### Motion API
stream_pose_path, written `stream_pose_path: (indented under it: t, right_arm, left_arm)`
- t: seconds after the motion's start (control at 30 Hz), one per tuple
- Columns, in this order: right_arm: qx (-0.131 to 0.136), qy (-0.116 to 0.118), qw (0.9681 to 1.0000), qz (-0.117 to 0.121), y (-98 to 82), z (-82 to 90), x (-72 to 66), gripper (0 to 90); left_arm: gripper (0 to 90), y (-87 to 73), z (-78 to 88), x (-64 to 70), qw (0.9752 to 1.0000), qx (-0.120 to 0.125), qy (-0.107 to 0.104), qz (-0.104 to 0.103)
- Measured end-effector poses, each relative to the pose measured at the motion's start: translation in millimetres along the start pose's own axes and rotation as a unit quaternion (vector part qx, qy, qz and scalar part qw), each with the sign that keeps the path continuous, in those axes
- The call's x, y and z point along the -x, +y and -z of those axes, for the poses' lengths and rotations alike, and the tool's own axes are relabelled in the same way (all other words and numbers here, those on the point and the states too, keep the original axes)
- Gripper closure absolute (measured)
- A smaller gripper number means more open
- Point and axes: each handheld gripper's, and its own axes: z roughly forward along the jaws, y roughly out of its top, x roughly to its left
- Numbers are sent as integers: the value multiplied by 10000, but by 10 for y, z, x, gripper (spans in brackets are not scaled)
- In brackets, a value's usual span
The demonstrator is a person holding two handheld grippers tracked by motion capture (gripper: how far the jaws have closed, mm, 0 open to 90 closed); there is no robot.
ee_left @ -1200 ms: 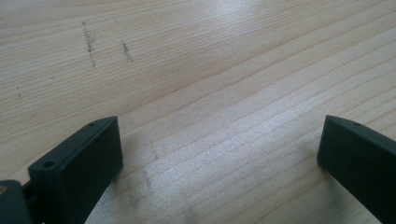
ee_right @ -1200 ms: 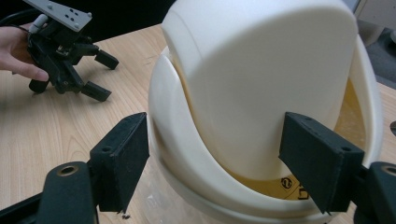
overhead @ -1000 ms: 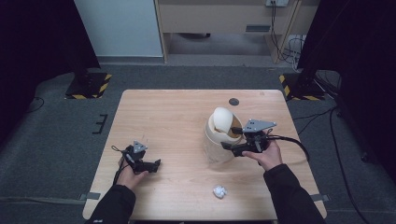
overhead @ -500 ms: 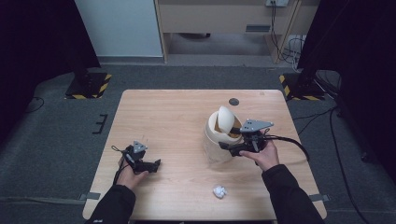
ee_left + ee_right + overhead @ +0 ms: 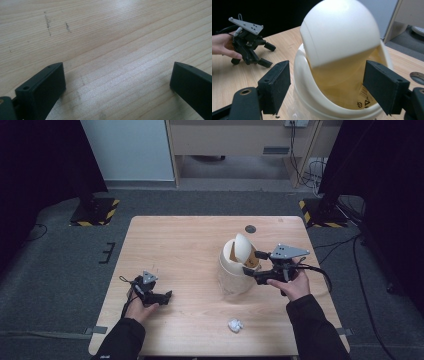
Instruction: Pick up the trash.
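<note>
Bin [image 5: 235, 270] lid [image 5: 243, 247] stood tilted inward, right claw [image 5: 250, 270] spread beside it to push; left claw [image 5: 167, 294] rested apart on tabletop [image 5: 190, 245].

Left gripper [image 5: 117, 82] jaws spread wide — low over bare light wooden tabletop [image 5: 112, 37], nothing between them.

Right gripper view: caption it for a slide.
Open right hand-held gripper at a cream swing-lid bin, its lid tipped inward.
</note>
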Motion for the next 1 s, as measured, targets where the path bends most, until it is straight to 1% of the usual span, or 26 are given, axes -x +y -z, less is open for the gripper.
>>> stream_pose_path:
  t: [0.1, 0.13, 0.17, 0.27, 0.4, 0.6, 0.77, 0.83, 0.9, 1.0]
  right_arm:
    - [50, -24, 10000, -7, 2, 57, -9, 214]
    - [63, -41, 10000, 9, -4, 101, -27, 211]
    - [63, -41, 10000, 9, -4, 101, -27, 211]
    - [36, -62, 10000, 53, -28, 175, -67, 209]
    - [91, -69, 9999, -21, -55, 250, -102, 206]
    - [113, -82, 9999, -23, -111, 349, -150, 208]
    - [58, -98, 9999, -7, -176, 395, -194, 209]
    - [52, -63, 10000, 0, -200, 402, -217, 211]
    - [9, -43, 10000, 41, -225, 401, -243, 226]
    - [-52, -79, 9999, 101, -266, 386, -281, 237]
  left_arm:
    - [0, 0, 0, 0, 10000, 0, 0, 0]
    - [0, 0, 0, 0, 10000, 1, 0, 0]
    - [0, 0, 0, 0, 10000, -1, 0, -1]
    - [0, 0, 0, 0, 10000, 0, 0, 0]
    - [0, 0, 0, 0, 10000, 0, 0, 0]
    - [0, 0, 0, 0, 10000, -1, 0, 0]
    - [0, 0, 0, 0, 10000, -1, 0, -1]
    - [0, 0, 0, 0, 10000, 0, 0, 0]
    - [0, 0, 0, 0, 10000, -1, 0, -1]
    - [0, 0, 0, 0, 10000, 0, -1, 0]
